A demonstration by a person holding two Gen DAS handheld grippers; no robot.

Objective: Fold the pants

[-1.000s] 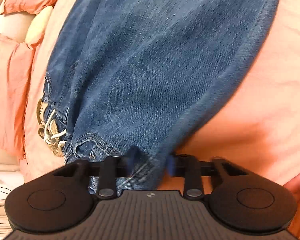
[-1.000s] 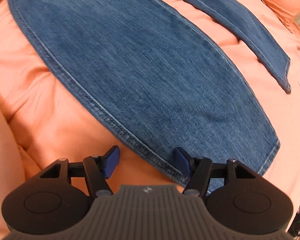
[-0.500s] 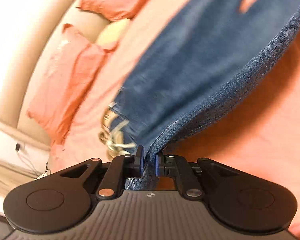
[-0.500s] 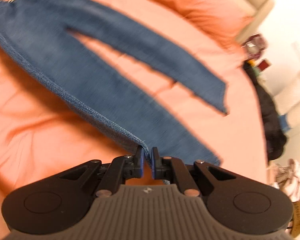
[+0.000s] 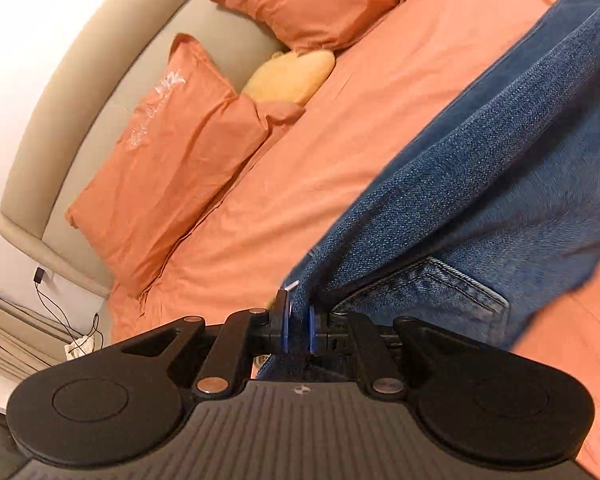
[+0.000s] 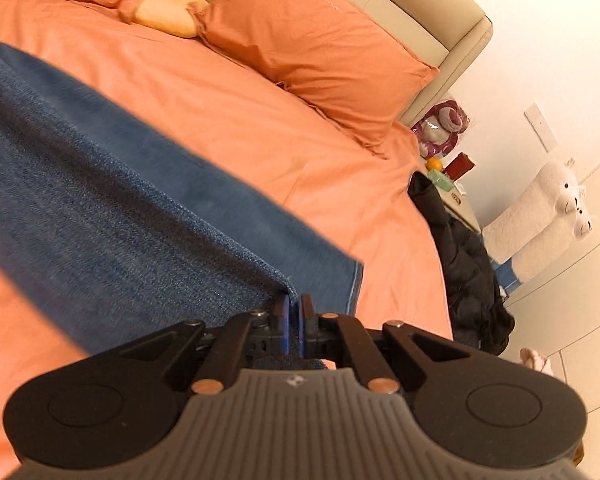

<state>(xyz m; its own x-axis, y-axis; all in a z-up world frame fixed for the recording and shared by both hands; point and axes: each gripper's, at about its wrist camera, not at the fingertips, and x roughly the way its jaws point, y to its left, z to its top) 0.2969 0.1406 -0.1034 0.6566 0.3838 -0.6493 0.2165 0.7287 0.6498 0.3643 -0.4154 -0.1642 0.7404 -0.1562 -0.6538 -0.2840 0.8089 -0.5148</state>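
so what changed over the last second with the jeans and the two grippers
Both grippers went from open around the jeans' edge to shut on it: the left gripper near the back pocket, the right gripper near the leg hem. The jeans were lifted off the orange bedsheet and carried toward the pillows. Bedding and pillows look unmoved.
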